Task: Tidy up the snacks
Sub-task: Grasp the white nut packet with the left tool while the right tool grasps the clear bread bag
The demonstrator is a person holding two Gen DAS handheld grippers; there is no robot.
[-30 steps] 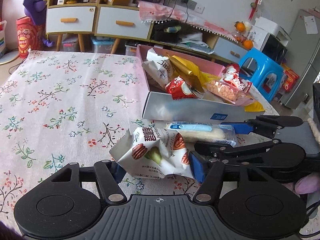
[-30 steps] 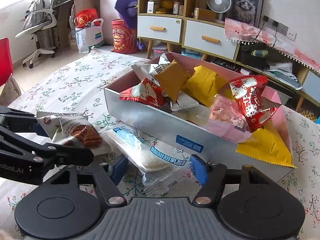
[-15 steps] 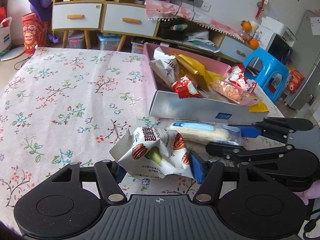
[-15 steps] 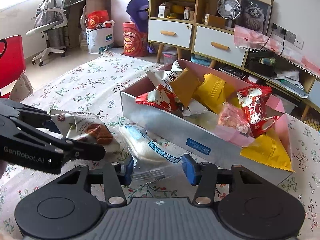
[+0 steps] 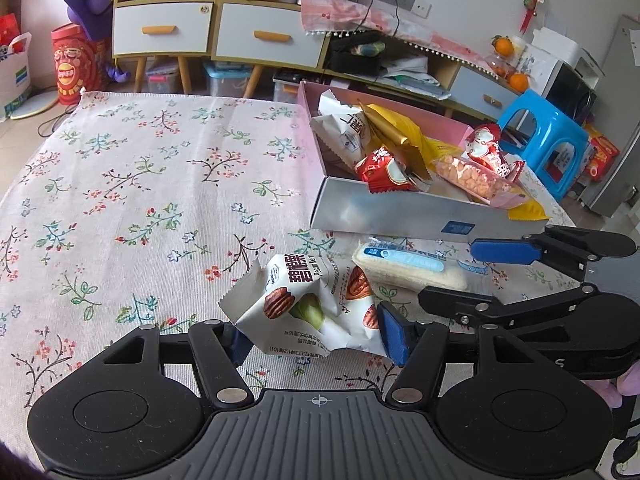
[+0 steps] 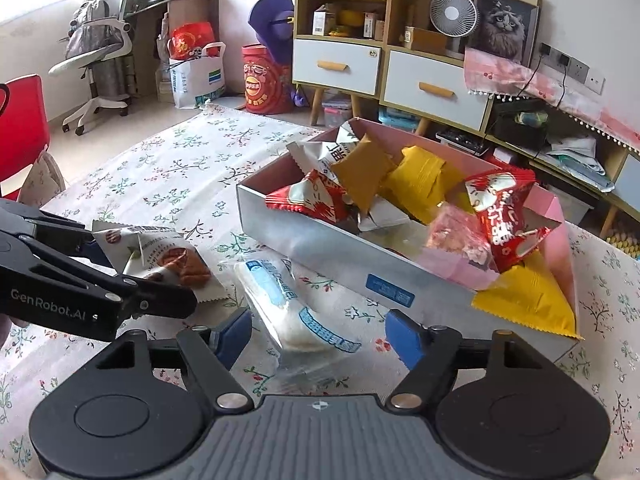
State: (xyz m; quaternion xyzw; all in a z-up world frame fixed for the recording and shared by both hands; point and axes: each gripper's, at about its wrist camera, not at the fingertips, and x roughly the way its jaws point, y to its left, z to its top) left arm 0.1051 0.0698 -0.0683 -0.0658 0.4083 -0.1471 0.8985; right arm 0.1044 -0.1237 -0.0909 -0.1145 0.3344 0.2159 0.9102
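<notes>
Our left tool [image 5: 316,336] clamps the pecan packet [image 5: 308,304]; our right tool [image 6: 318,338], opening, straddles the clear-wrapped bar [image 6: 288,308] ungripped; lifting now, we judge, leaves it on the desk [image 5: 140,184].

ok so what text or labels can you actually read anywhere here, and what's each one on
"GenRobot.AI": side of the left gripper, seen from the right wrist.
"Pecan Kern", beside large Chinese characters: white pecan snack packet between the left gripper's fingers.
Blue Chinese print on the clear rice cracker packet: too blurred to read.
Blue sticker on the silver box: too small.
Red packets in the box: white Chinese characters, not legible.
</notes>
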